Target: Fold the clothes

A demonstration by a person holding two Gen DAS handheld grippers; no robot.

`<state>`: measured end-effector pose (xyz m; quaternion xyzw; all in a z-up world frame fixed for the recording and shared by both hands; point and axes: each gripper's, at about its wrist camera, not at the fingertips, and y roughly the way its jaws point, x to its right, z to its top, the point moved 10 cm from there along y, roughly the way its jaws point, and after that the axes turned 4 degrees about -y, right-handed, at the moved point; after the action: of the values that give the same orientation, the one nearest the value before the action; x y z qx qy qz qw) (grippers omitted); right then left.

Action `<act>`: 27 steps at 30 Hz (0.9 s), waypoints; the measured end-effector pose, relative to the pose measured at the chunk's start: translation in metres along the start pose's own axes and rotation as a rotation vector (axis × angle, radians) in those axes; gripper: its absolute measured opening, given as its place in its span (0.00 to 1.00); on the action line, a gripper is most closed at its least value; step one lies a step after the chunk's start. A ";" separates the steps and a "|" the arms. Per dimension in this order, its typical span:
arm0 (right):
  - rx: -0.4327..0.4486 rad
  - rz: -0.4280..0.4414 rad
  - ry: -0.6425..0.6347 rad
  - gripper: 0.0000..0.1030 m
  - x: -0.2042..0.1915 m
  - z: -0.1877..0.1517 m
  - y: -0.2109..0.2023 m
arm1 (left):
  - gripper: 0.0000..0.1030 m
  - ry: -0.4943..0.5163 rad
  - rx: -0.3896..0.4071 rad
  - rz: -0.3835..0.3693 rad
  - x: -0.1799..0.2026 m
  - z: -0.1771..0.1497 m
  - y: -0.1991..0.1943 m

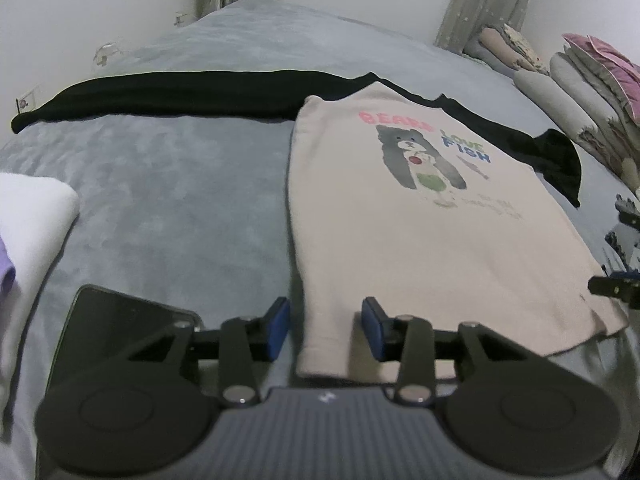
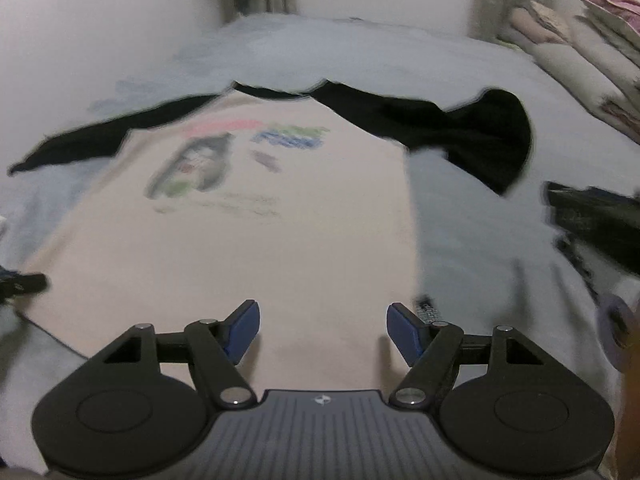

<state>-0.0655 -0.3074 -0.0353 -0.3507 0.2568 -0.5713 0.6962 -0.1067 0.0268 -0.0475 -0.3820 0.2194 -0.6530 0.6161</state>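
- Left wrist view, far left of my left gripper [image 1: 326,330]: a folded white cloth [image 1: 34,216] with a bit of lilac fabric [image 1: 6,276] at its near edge, both lying on the grey bedspread [image 1: 168,200].
- Just left of the left finger: a dark flat phone-like slab [image 1: 120,320] on the bedspread; I cannot tell what it is for certain.
- My left gripper: blue pads [image 1: 280,326] spread apart, nothing pinched. The near left hem corner of the raglan T-shirt [image 1: 420,240] lies between them.
- T-shirt ahead and right of the left gripper: cream body face up, bear print reading "BEARS LOVE FISH". Its long black sleeve [image 1: 160,96] stretches flat to the far left across the bed.
- Other black sleeve [image 1: 558,160] lies ahead-right, bent toward me.
- Far right: stacked folded bedding and pillows [image 1: 580,80] along the wall.
- Right wrist view is motion-blurred. My right gripper [image 2: 323,334] is spread wide, holding nothing, over the near right part of the hem; the shirt's right edge runs ahead of its right pad [image 2: 404,332].
- Right of that: a dark object [image 2: 592,220], too blurred to identify.
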 end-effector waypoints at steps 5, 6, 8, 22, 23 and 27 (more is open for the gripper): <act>-0.026 0.010 -0.039 0.68 -0.003 -0.008 0.009 | 0.22 0.051 -0.001 0.016 0.011 -0.005 0.004; -0.026 0.026 -0.041 0.66 -0.008 -0.008 0.009 | 0.16 0.054 -0.002 0.017 0.013 -0.006 0.004; -0.025 0.061 -0.045 0.60 -0.017 -0.008 0.010 | 0.06 0.057 -0.005 0.011 0.016 -0.006 0.004; 0.028 0.229 -0.160 0.50 -0.081 0.005 0.007 | 0.04 0.060 0.020 -0.016 0.014 -0.008 -0.018; 0.028 0.230 -0.169 0.50 -0.084 0.006 0.007 | 0.04 0.057 0.022 -0.017 0.014 -0.007 -0.019; 0.032 0.228 -0.187 0.50 -0.090 0.006 0.008 | 0.04 0.050 0.031 -0.024 0.015 -0.005 -0.022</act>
<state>-0.0756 -0.2173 -0.0413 -0.3598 0.2200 -0.4573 0.7830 -0.1242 0.0142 -0.0303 -0.3583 0.2200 -0.6731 0.6084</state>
